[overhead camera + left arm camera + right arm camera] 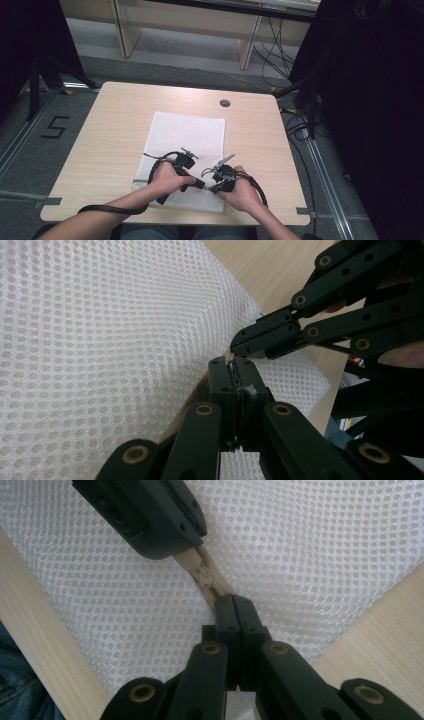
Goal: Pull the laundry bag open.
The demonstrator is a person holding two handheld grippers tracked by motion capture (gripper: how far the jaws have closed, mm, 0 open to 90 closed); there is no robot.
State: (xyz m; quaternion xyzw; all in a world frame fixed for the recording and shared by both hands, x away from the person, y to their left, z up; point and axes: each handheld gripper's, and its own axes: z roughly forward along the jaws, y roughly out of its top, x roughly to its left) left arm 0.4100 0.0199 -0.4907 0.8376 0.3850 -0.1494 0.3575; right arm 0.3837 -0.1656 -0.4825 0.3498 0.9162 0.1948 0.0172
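A white mesh bag (187, 135) lies flat in the middle of the wooden table (110, 130). Its beige zipper (205, 575) runs along the near edge. In the high view my left gripper (199, 184) and right gripper (214, 189) meet tip to tip over that edge. In the right gripper view my right gripper (234, 605) is shut on one end of the zipper strip. The left gripper (150, 520) clamps the strip just beyond it. In the left gripper view the left gripper (232, 367) is shut at the bag's edge (125, 340), with the right gripper (250, 342) a finger's width away.
A round cable hole (225, 103) sits near the table's far edge. Wooden shelving (190, 20) stands behind the table. Cables (300, 125) lie on the floor at the right, and black stands (40, 75) at the left. A blue trouser leg (15, 690) shows below the table's near edge.
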